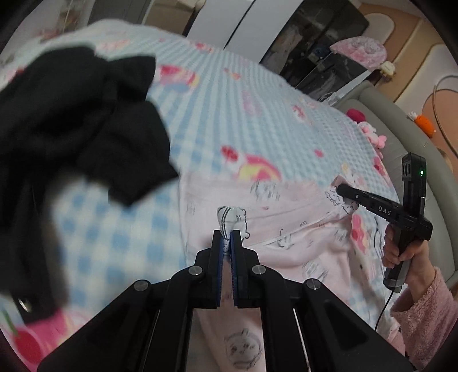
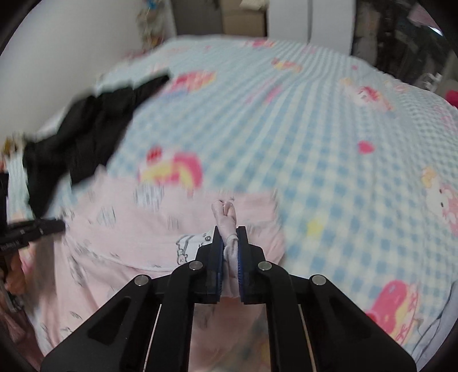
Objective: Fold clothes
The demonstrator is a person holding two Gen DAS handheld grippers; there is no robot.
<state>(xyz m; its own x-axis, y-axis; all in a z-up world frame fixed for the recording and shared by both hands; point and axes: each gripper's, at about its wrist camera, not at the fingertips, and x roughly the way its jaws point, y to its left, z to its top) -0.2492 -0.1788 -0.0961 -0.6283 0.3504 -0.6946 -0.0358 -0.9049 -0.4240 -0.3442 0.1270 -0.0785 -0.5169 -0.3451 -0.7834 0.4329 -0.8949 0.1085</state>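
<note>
A pink printed garment (image 1: 286, 229) lies on the blue checked bed cover (image 1: 243, 108). My left gripper (image 1: 228, 237) is shut on a bunched edge of it. My right gripper (image 2: 229, 234) is shut on another pinched edge of the same pink garment (image 2: 128, 234). The right gripper also shows in the left wrist view (image 1: 340, 190), its tip at the garment's far right edge. The left gripper's tip shows at the left edge of the right wrist view (image 2: 54, 226). A pile of black clothes (image 1: 80, 123) lies on the bed to the left; it also shows in the right wrist view (image 2: 86, 134).
The bed cover (image 2: 315, 128) stretches far ahead and to the right. A grey padded bed rail (image 1: 400, 137) runs along the right side with small pink toys (image 1: 372, 134). Dark furniture (image 1: 320, 45) and white doors (image 1: 229, 23) stand beyond the bed.
</note>
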